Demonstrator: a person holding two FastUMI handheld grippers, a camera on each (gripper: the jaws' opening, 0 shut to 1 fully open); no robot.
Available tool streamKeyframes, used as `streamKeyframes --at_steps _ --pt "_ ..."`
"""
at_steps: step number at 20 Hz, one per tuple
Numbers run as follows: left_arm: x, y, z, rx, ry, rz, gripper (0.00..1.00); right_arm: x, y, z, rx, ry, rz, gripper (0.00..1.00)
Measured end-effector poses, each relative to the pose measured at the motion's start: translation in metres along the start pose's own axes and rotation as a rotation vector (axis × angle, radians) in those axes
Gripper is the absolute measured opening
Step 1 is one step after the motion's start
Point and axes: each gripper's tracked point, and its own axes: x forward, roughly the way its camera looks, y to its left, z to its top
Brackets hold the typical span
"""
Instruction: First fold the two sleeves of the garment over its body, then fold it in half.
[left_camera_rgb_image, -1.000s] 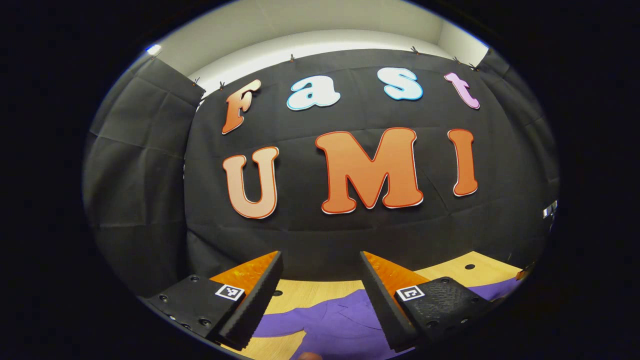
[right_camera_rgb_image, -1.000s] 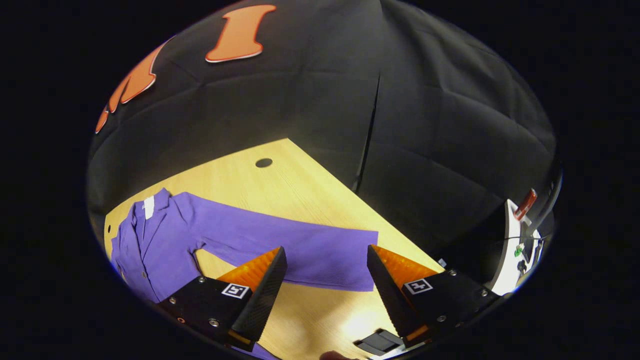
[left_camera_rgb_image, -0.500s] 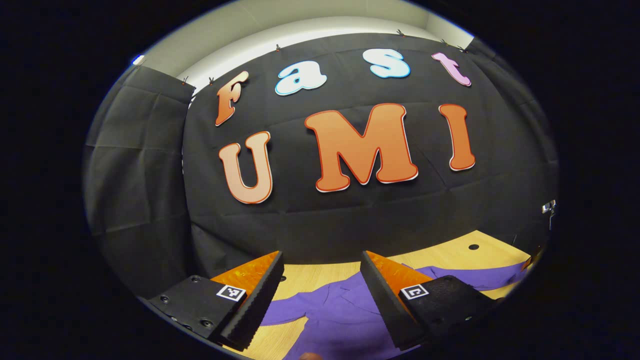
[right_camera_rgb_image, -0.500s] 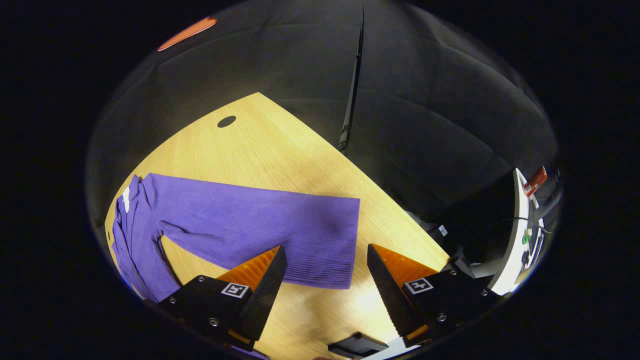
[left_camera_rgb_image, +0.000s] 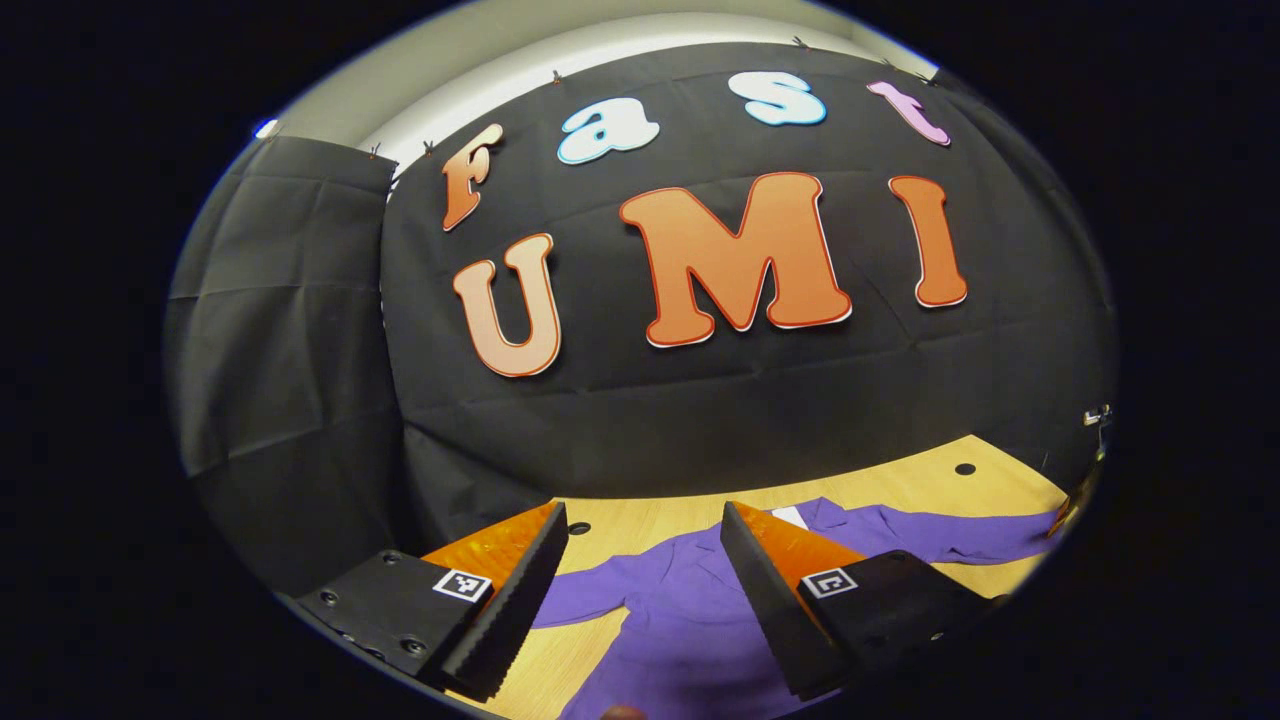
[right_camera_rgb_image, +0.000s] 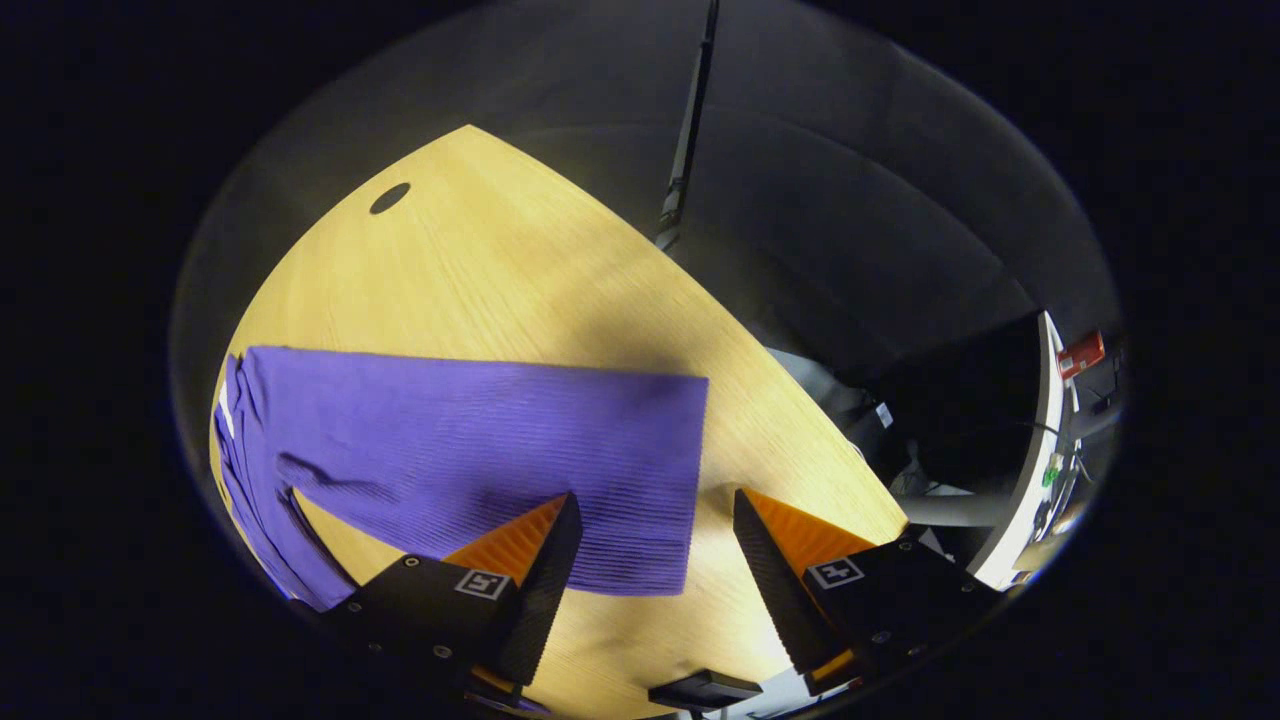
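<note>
Both grippers hang spread wide above a light wooden desk (right_camera_rgb_image: 520, 270), each holding nothing and touching nothing. In the right gripper view, the right gripper (right_camera_rgb_image: 655, 545) hovers over the cuff end of one long purple sleeve (right_camera_rgb_image: 480, 450), which lies flat and stretched toward the desk's right edge; the cuff's straight hem sits just ahead of the gap between the fingers, one finger overlapping the fabric in the picture, the other over bare wood. In the left gripper view, the left gripper (left_camera_rgb_image: 643, 555) hangs open above the purple garment (left_camera_rgb_image: 680, 610), looking across its collar toward the booth's back wall.

The left gripper view takes in the jacket-like front with its lapels, a white neck tag (left_camera_rgb_image: 790, 516) and both sleeves reaching out to either side along the far edge of the desk. The right gripper view offers instead a close look at the ribbed knit of a single sleeve, the bunched body at the desk's left side, and a small dark object (right_camera_rgb_image: 705, 690) at the near edge. One garment, two sleeves; each view shows one round cable hole (right_camera_rgb_image: 389, 198) in the desk.
</note>
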Motion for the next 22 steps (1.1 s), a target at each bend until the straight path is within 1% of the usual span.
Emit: streamKeyframes --at_steps 1,2,3,4,5,6,7,9,11,15,16,17,18,22 --pt "0.000 0.001 0.000 0.003 0.001 0.003 0.96 -0.001 0.004 -0.002 0.018 0.029 0.009 0.89" --pt "0.000 0.001 0.000 0.003 0.003 0.005 0.96 0.000 0.004 0.001 0.033 0.033 0.007 0.71" --pt "0.000 0.002 -0.001 0.002 0.005 0.007 0.96 0.001 0.002 0.003 0.034 0.035 0.011 0.67" --pt "0.001 0.003 -0.002 0.004 0.009 0.010 0.96 0.000 0.004 0.004 0.028 0.045 0.018 0.84" --pt "0.002 0.003 -0.003 0.005 0.013 0.011 0.96 0.000 0.005 0.004 0.022 0.042 0.026 0.74" --pt "0.004 0.004 -0.003 0.007 0.017 0.011 0.96 0.001 0.005 0.004 0.017 0.039 0.033 0.46" --pt "0.003 0.007 -0.004 0.008 0.019 0.010 0.96 0.001 0.012 0.002 0.025 0.041 0.072 0.36" --pt "0.005 0.010 -0.007 0.011 0.025 0.007 0.96 -0.003 0.023 0.002 0.068 0.048 0.116 0.10" --pt "0.007 0.015 -0.005 0.014 0.021 0.002 0.96 -0.013 0.035 0.007 0.073 0.026 0.159 0.05" --pt "0.014 0.027 -0.004 0.012 0.011 -0.012 0.96 -0.044 0.063 0.014 -0.014 -0.042 0.204 0.04" --pt "0.016 0.032 -0.002 0.010 0.007 -0.014 0.96 -0.054 0.075 0.017 -0.032 -0.059 0.220 0.04" --pt "0.019 0.037 -0.001 0.005 0.004 -0.016 1.00 -0.064 0.087 0.018 -0.044 -0.076 0.238 0.04" --pt "0.022 0.043 -0.001 0.001 -0.001 -0.018 0.96 -0.076 0.100 0.019 -0.055 -0.091 0.261 0.04" --pt "0.029 0.070 -0.003 -0.010 -0.011 -0.018 0.96 -0.124 0.155 0.024 -0.101 -0.151 0.342 0.04"
